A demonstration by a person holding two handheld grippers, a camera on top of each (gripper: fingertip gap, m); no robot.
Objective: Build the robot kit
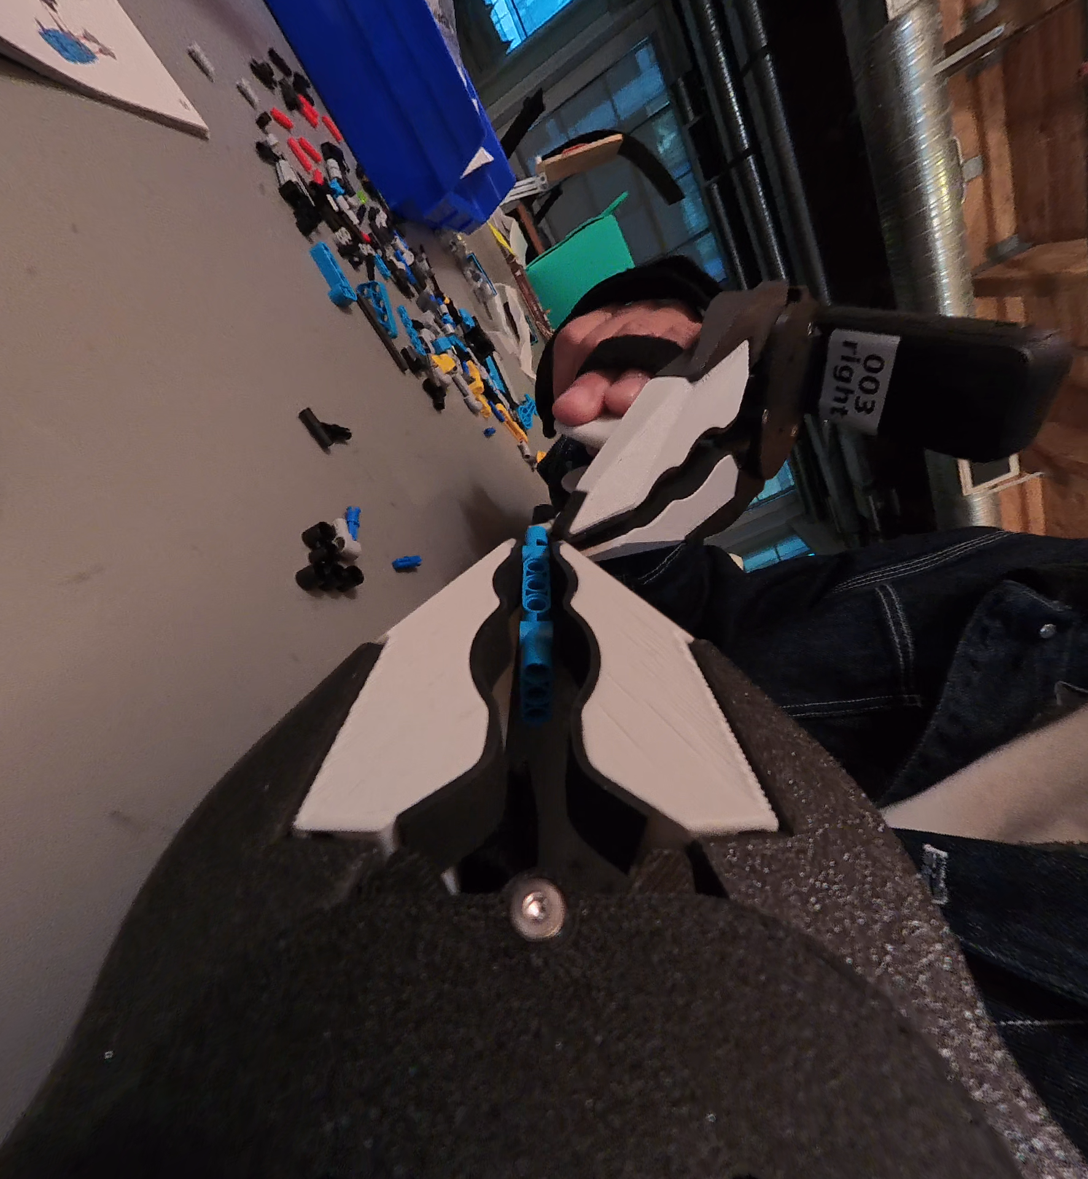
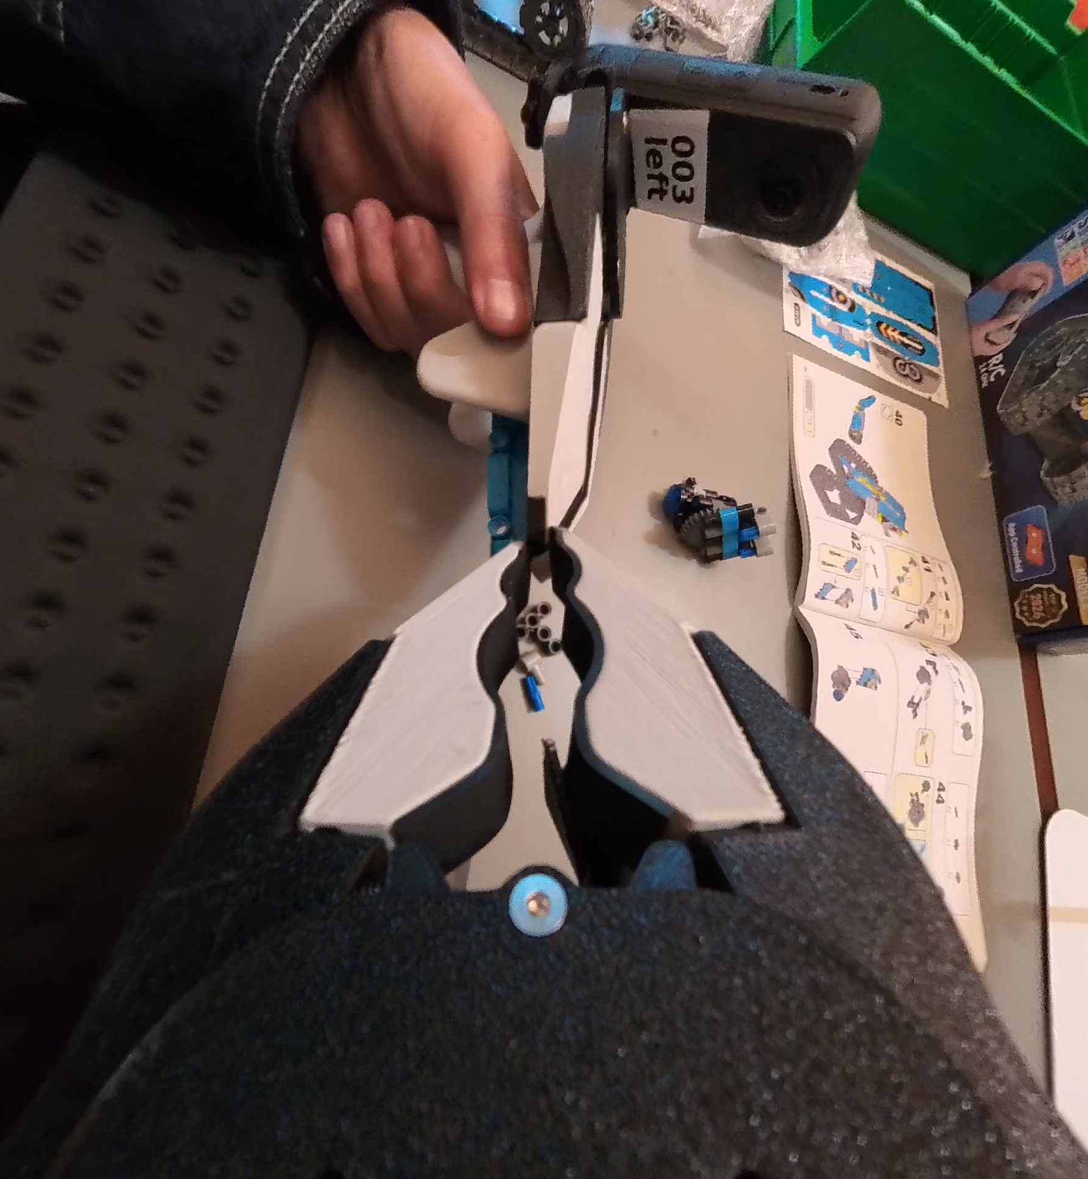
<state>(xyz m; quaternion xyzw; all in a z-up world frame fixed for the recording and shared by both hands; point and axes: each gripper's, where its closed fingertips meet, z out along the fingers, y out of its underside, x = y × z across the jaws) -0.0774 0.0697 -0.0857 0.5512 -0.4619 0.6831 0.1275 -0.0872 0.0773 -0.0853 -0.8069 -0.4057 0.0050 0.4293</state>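
Our left gripper [image 1: 536, 561] is clamping a blue perforated beam [image 1: 535, 631] lengthwise between its white fingers [image 1: 426, 689], the beam running up the narrow slot to the tips. Our right gripper [image 2: 538, 548] is meeting it tip to tip; in the right wrist view its jaws are standing nearly together, and something small and dark [image 2: 534, 520] is sitting between the tips against the beam's end, though we cannot tell whether they are truly pinching it. In the left wrist view we are seeing that same right gripper coming in from the upper right, with a hand [image 1: 611, 370] wrapped around its handle and a dark denim sleeve [image 1: 847, 638] beyond. Below our right fingers we are looking down on a small cluster of grey and black connectors [image 2: 535, 628] and one loose blue pin [image 2: 534, 692] lying on the grey table [image 2: 688, 395]. Farther out, a small assembly of black, grey and blue parts [image 2: 717, 520] is resting on the table, just beside an open instruction booklet [image 2: 879, 574], with a sticker sheet [image 2: 867, 332] and a printed box [image 2: 1064, 485] past that. On the left view's side, a long scatter of loose black, blue, red and yellow pieces [image 1: 369, 242] is stretching away toward a blue bin [image 1: 401, 108].
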